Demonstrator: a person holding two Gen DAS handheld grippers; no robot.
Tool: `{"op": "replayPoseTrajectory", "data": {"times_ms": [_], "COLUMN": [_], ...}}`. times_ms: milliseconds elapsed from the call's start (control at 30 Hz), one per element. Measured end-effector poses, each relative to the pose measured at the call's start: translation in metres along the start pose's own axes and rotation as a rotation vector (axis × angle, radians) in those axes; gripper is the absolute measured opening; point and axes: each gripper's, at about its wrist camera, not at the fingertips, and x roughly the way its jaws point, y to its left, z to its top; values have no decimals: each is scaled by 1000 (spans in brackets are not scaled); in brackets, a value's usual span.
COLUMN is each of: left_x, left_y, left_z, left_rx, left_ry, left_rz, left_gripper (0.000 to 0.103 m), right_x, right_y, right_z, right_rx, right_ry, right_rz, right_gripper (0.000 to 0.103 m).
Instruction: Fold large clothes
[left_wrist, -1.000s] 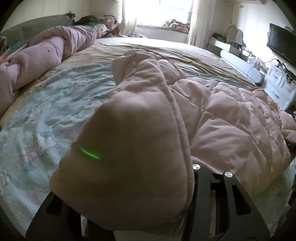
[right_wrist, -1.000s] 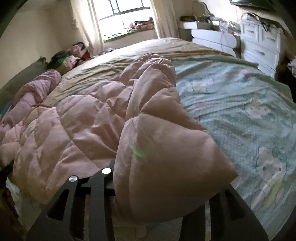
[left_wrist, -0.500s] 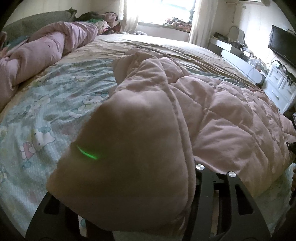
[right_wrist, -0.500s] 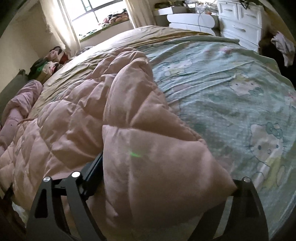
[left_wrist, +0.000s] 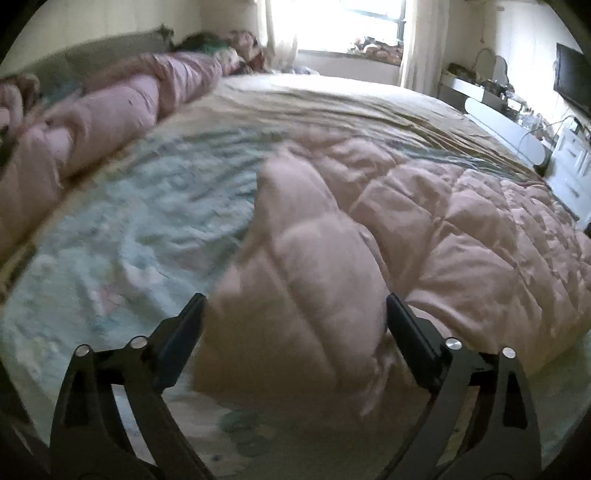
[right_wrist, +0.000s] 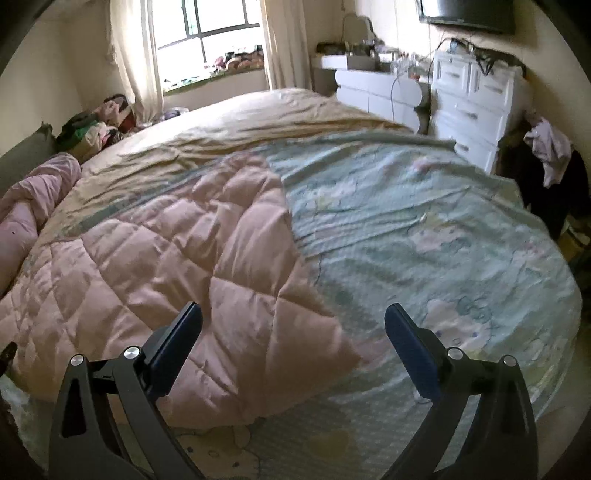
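A large pink quilted garment (left_wrist: 424, 229) lies spread on the bed. In the left wrist view a puffy fold of it runs toward my left gripper (left_wrist: 295, 314), whose jaws are opening wide; the fold lies between and below them, and the pads are off it. In the right wrist view the same pink garment (right_wrist: 166, 258) fills the left half, its near corner lying flat on the sheet. My right gripper (right_wrist: 293, 321) hangs above that corner with its jaws opening, and its pads do not touch the cloth.
A pale green cartoon-print sheet (right_wrist: 424, 229) covers the bed. A rolled pink duvet (left_wrist: 92, 122) lies along the left side. A white dresser (right_wrist: 476, 99) stands right of the bed, with dark clothes (right_wrist: 546, 158) draped beside it. A clothes pile (right_wrist: 99, 125) sits below the window.
Both grippers have opened and let go of the pink garment. The lifted folds have dropped onto the bed. Both grippers have risen and drawn back a little.
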Motion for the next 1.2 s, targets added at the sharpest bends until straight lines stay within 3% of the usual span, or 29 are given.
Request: {"op": "replayPoseTrajectory", "data": {"times_ms": [533,967,1200], "left_x": [-94,-138,-154], "left_y": [-10,-34,-55], "left_z": [20,6,-12], "left_rx": [-15,10,52], "left_ry": [-145,-216,-218], "left_rz": [-83,-135,-171], "left_gripper": [94,94,94], "right_x": [-82,-154,-172], "right_y": [44,79,89], "right_z": [-4,-22,-45], "right_rx": [-94,-172,-191], "right_ry": [-138,-244,-243], "right_rz": [121,227,265], "right_gripper": [99,99,99]}}
